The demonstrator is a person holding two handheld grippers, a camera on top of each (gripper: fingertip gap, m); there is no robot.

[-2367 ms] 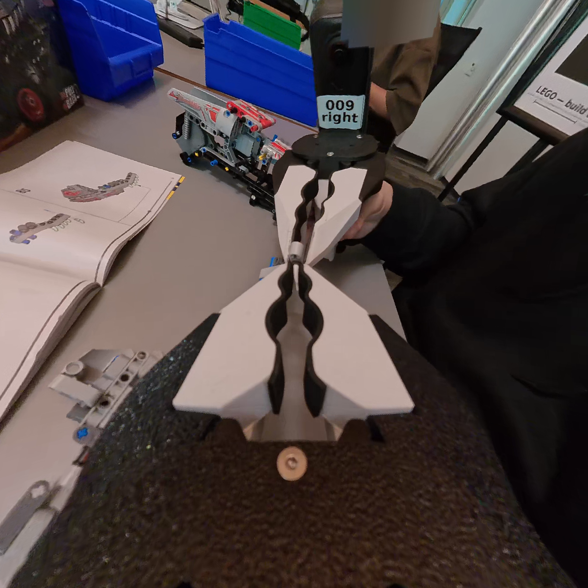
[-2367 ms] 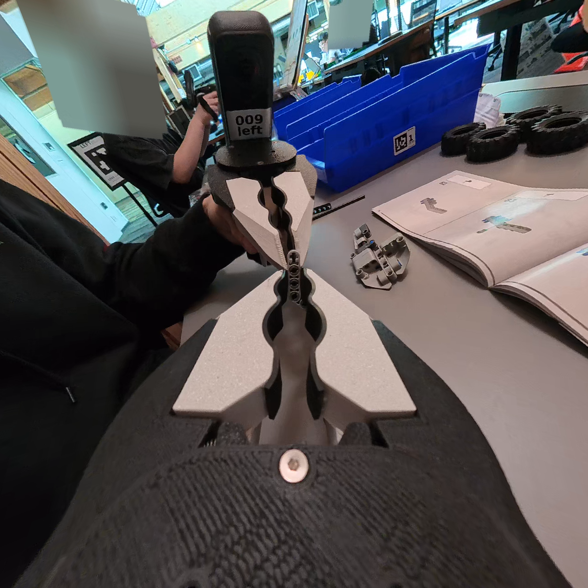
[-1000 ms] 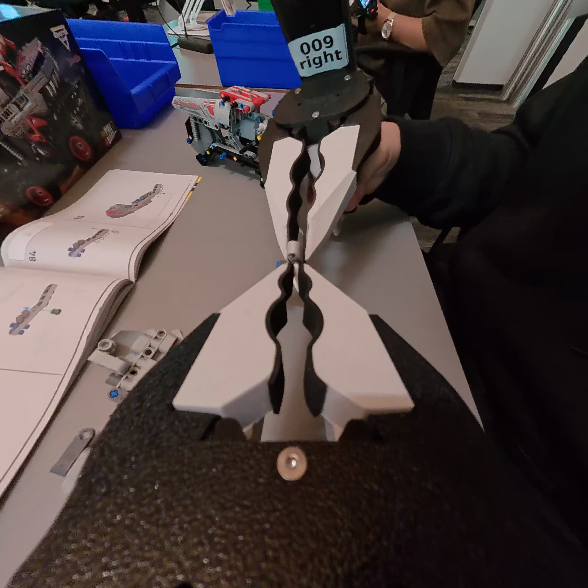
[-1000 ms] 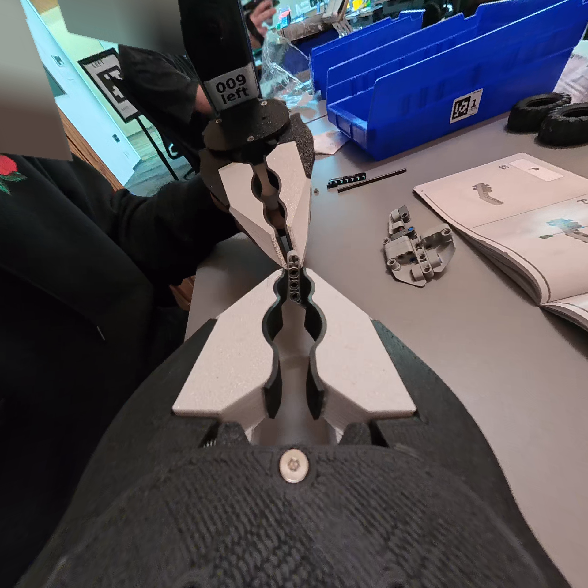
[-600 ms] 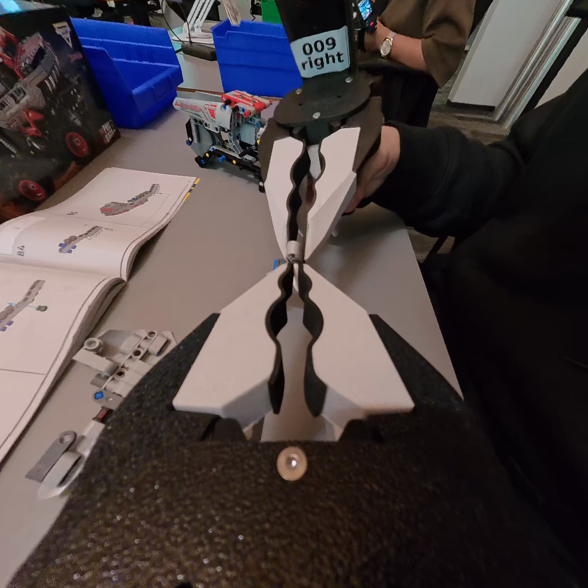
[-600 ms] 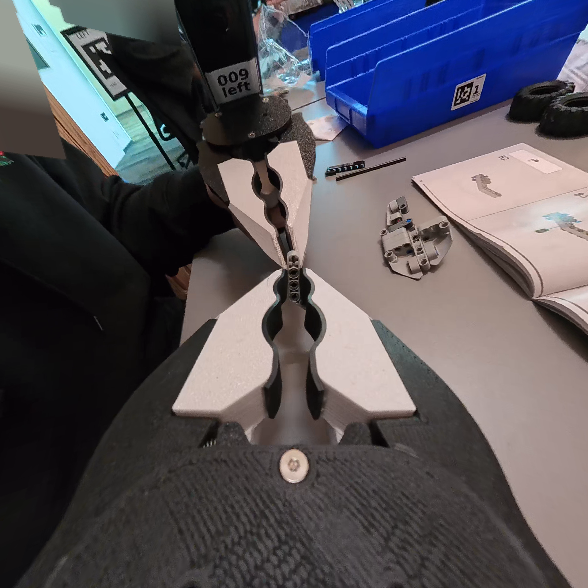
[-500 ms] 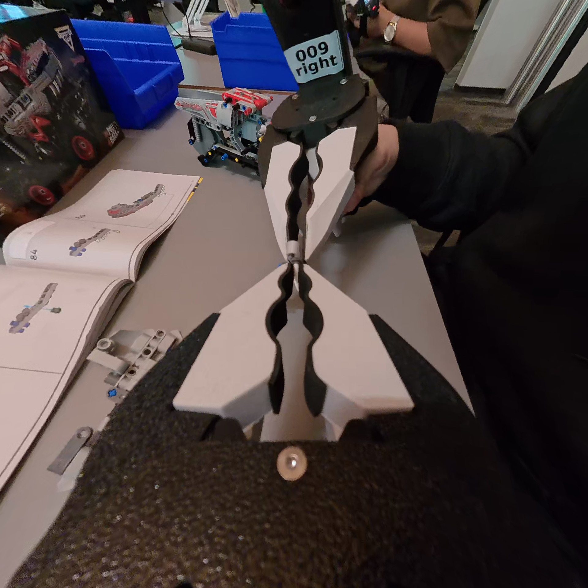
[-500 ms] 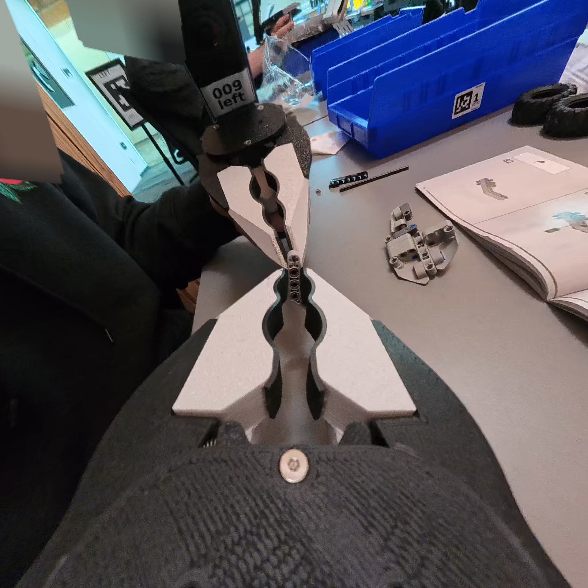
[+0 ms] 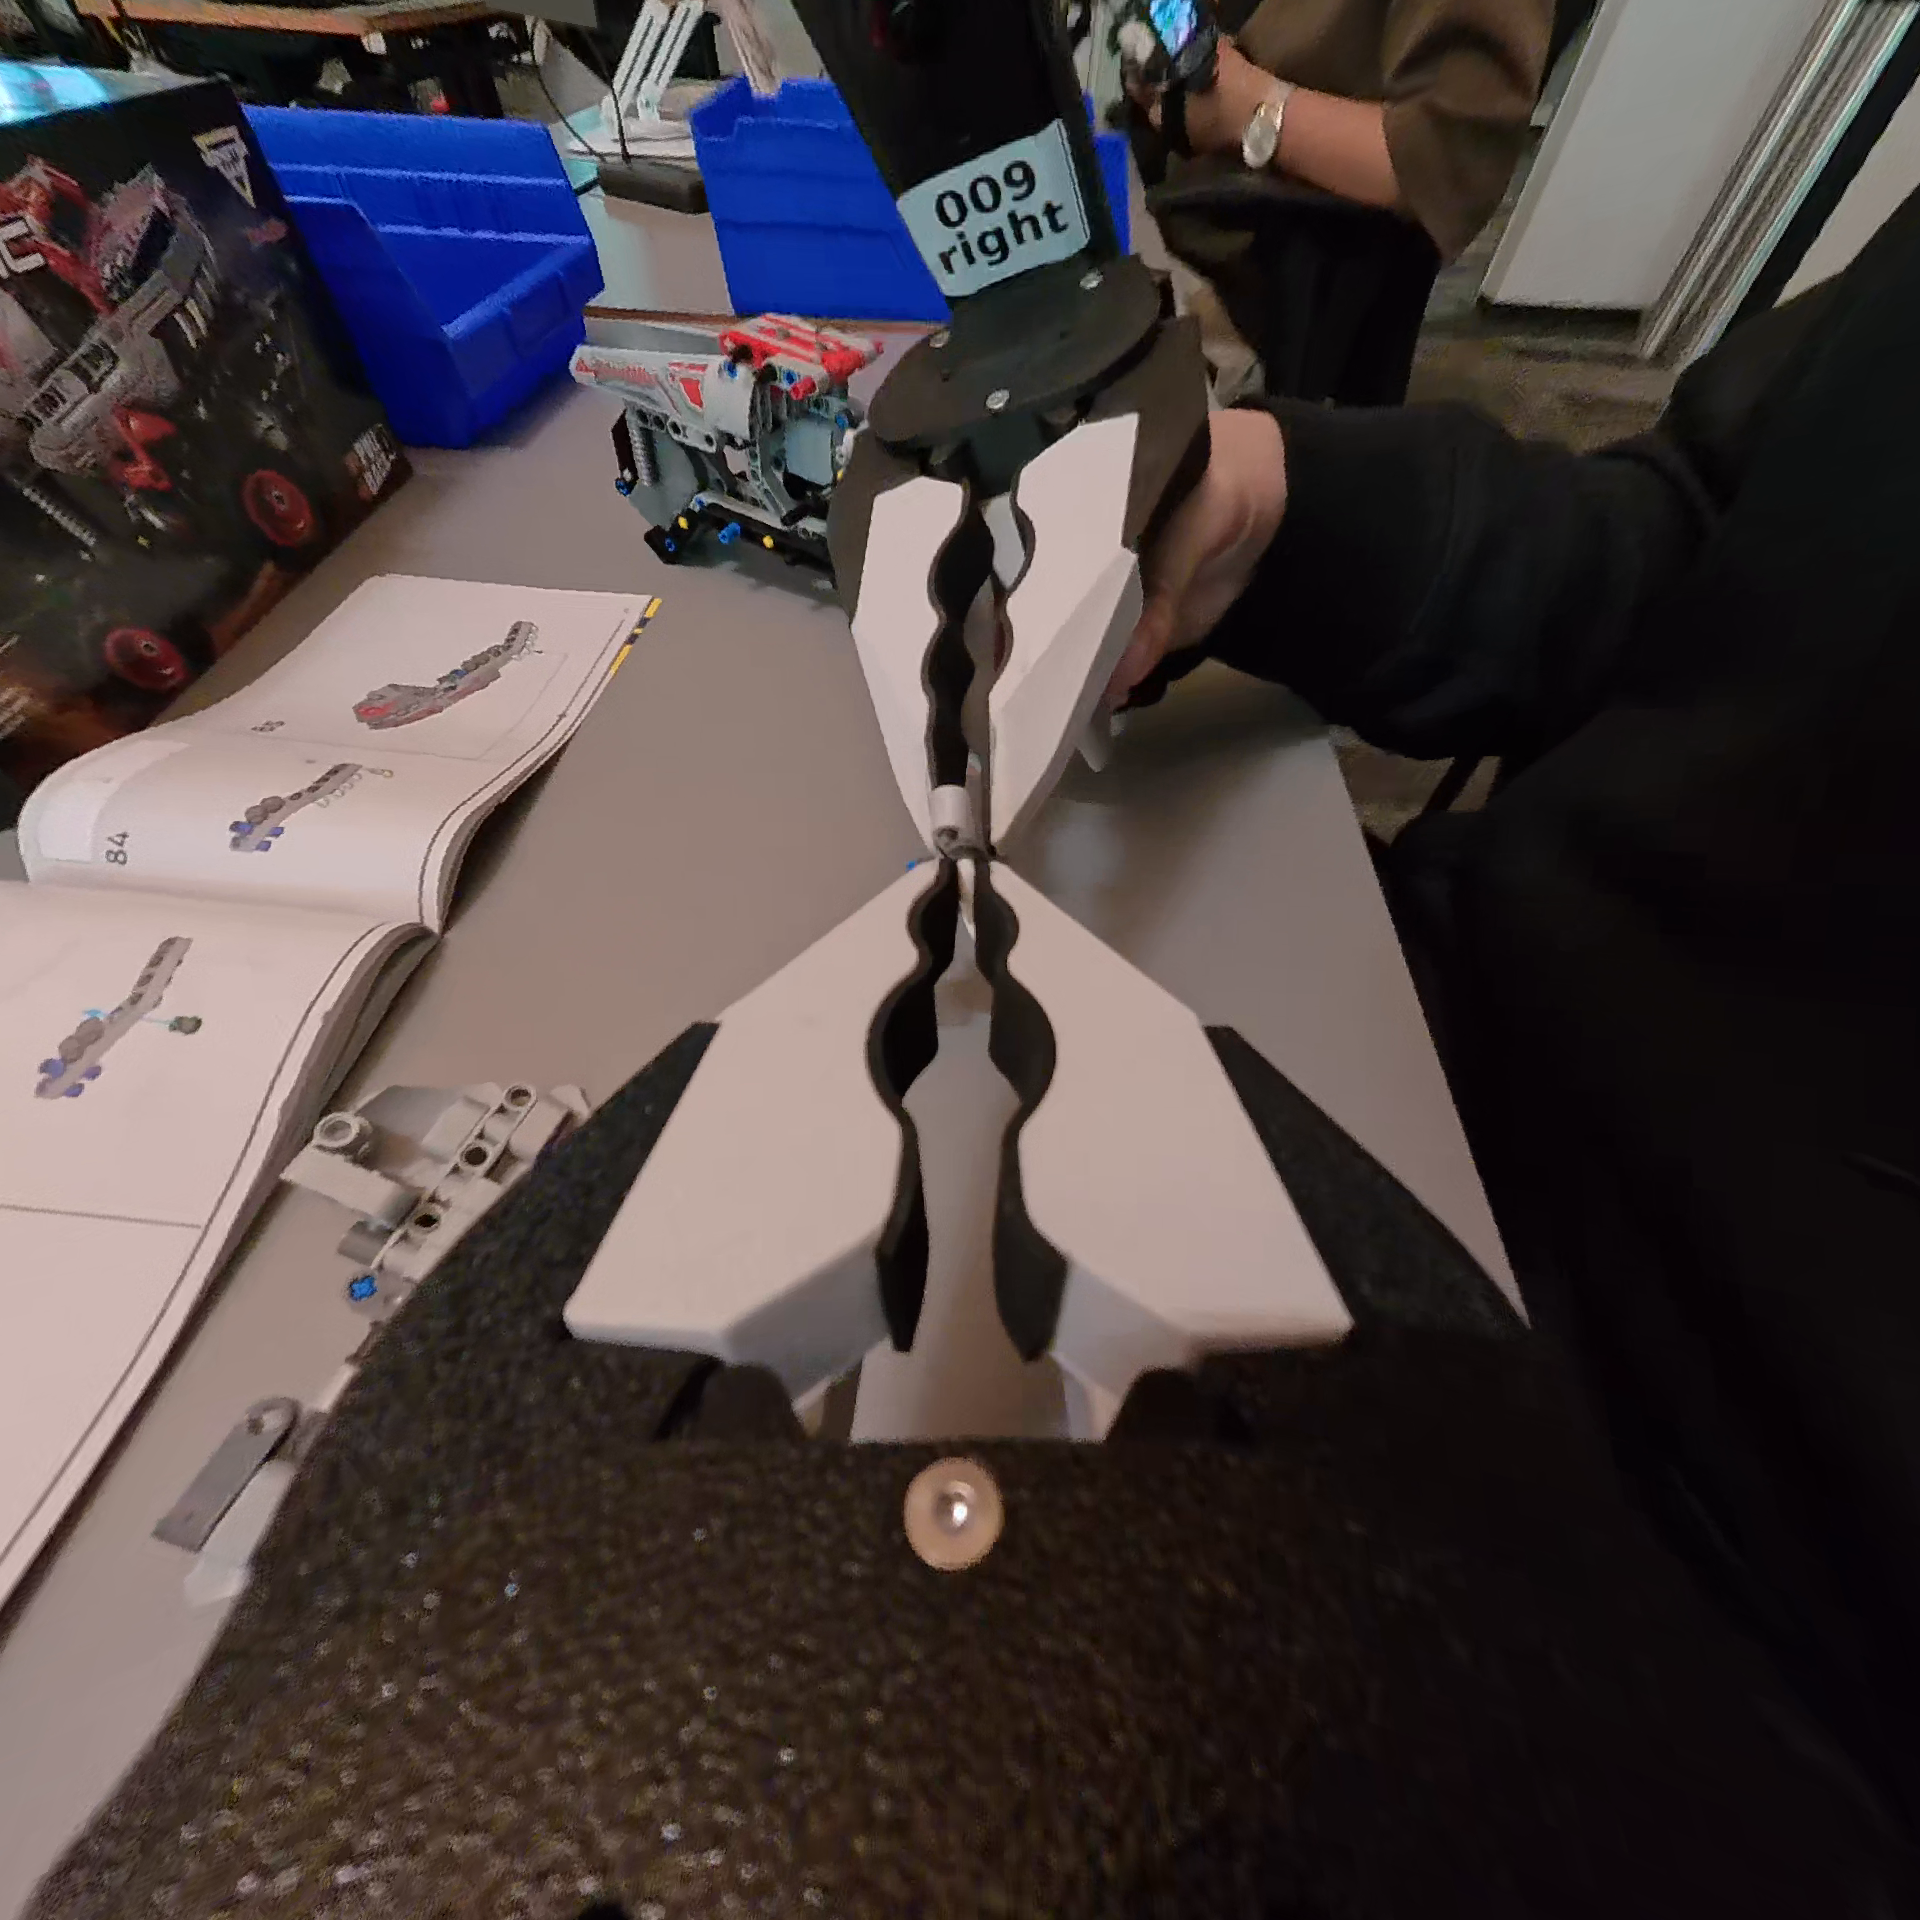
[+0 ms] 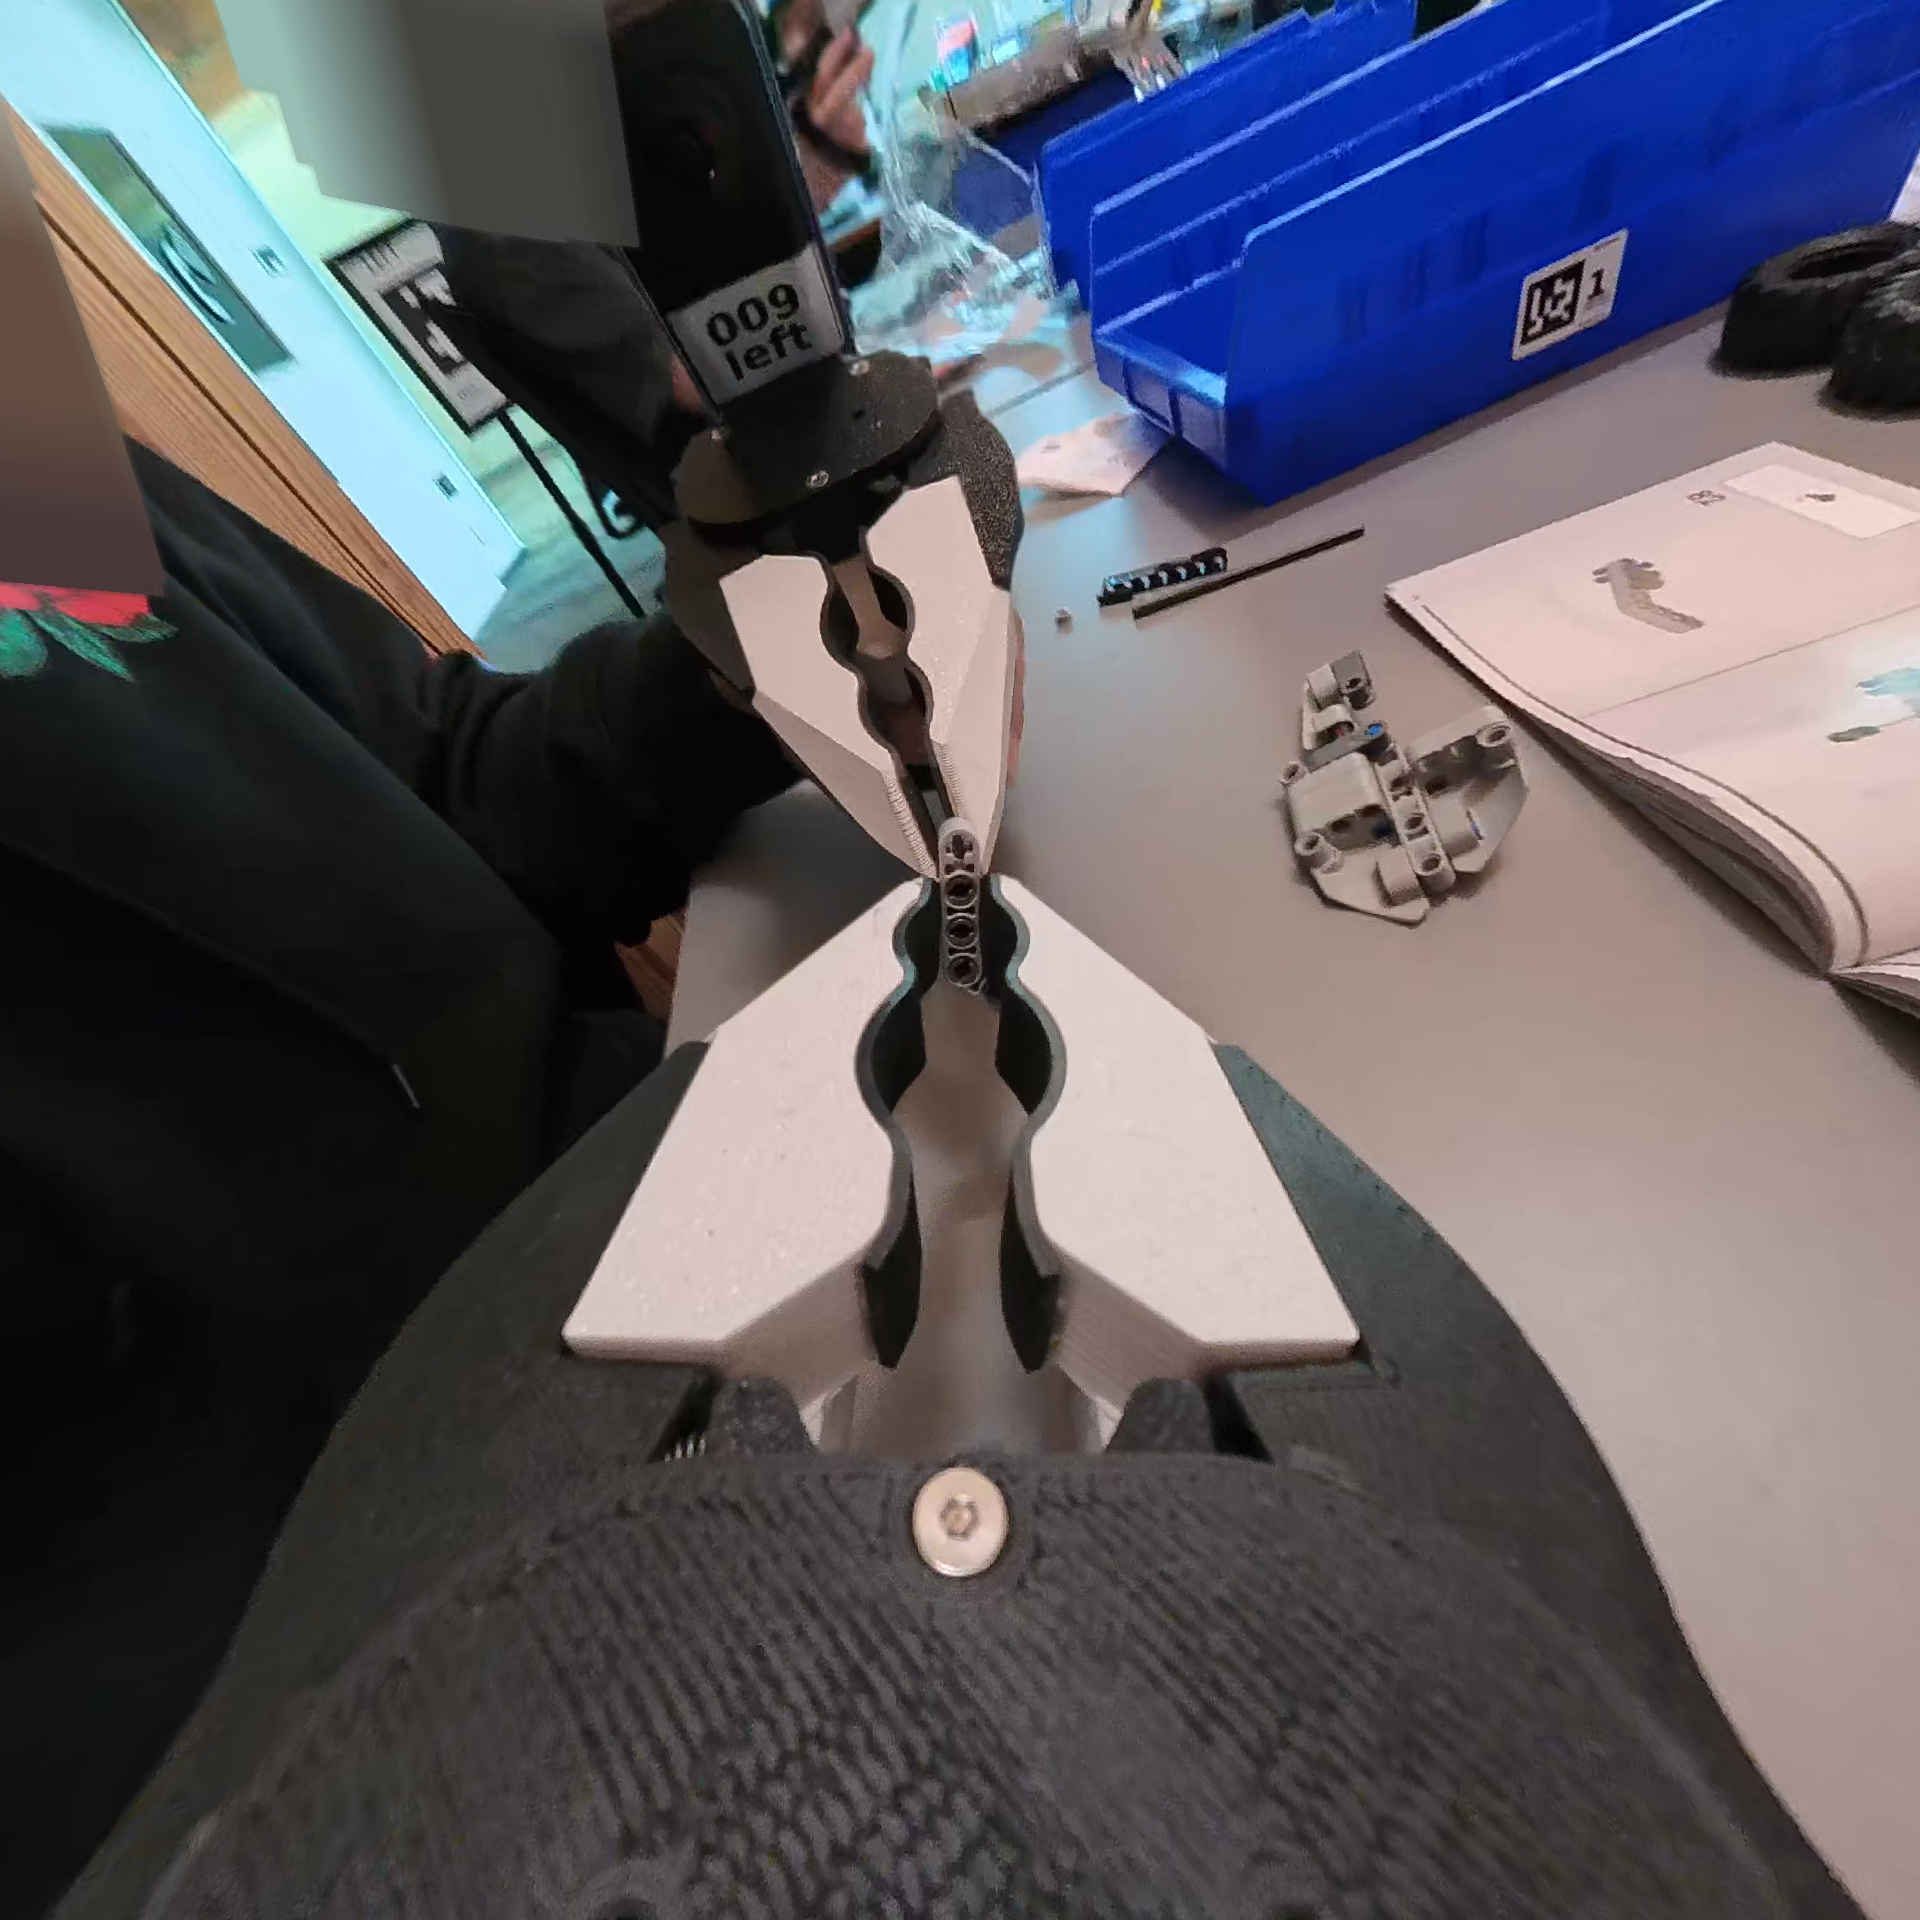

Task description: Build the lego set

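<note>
Both tools met tip to tip above the grey tabletop (image 10: 1351, 1091). The right gripper (image 10: 961, 914) was clamped on a short light-grey perforated lego beam (image 10: 958, 920), end hole sticking out. The left gripper (image 9: 961, 883) was pinched shut on something tiny; can't tell what, probably a pin. Risk: slight misalignment at that end hole and the small part pops out, or the beam twists in the jaws. The grey lego sub-assembly (image 10: 1392, 800) lay by the open instruction booklet (image 10: 1714, 665), untouched.

left gripper (image 9: 961, 883) closed, right gripper (image 10: 961, 883) closed, tips meeting
</note>
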